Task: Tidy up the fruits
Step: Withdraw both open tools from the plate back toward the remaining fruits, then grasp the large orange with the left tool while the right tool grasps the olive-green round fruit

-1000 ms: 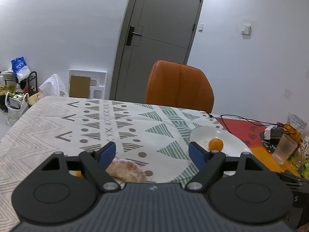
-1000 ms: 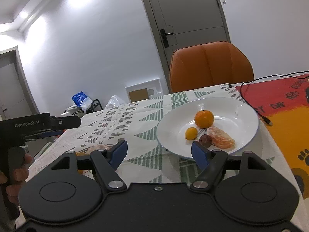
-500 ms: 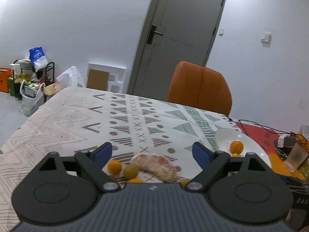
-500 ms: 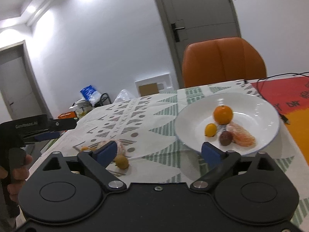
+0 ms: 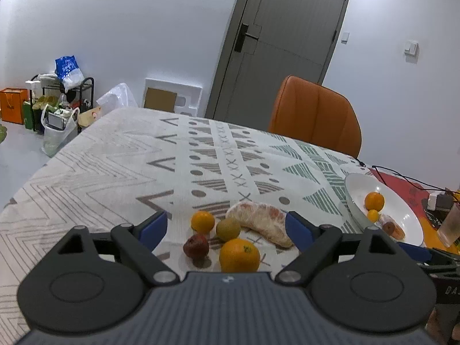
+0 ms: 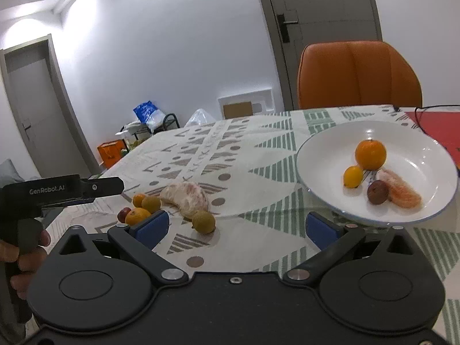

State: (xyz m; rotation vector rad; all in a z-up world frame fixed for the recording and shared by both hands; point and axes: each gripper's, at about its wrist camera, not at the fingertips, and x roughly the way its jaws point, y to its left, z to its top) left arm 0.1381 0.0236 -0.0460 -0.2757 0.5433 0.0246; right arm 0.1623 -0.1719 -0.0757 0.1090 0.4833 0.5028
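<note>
Loose fruit lies on the patterned tablecloth: a peeled pomelo segment (image 5: pixel 260 222), a large orange (image 5: pixel 239 255), a small orange (image 5: pixel 203 221), a green-brown round fruit (image 5: pixel 228 228) and a dark red fruit (image 5: pixel 196 246). My left gripper (image 5: pixel 226 228) is open above and just behind them, empty. A white plate (image 6: pixel 414 155) holds an orange (image 6: pixel 370 154), a small yellow fruit (image 6: pixel 353 176), a dark fruit (image 6: pixel 378 192) and a peeled segment (image 6: pixel 402 191). My right gripper (image 6: pixel 235 227) is open and empty, between the plate and another round fruit (image 6: pixel 203 222).
An orange chair (image 5: pixel 314 115) stands at the table's far side. A red mat (image 5: pixel 402 185) with cables, an adapter and a plastic cup (image 5: pixel 450 224) lies right of the plate. The left gripper's body (image 6: pixel 61 191) shows at the left of the right wrist view.
Both grippers have pulled back and tilted down, so the loose fruit cluster has come into full view. Both stay open and empty. No fruit has moved.
</note>
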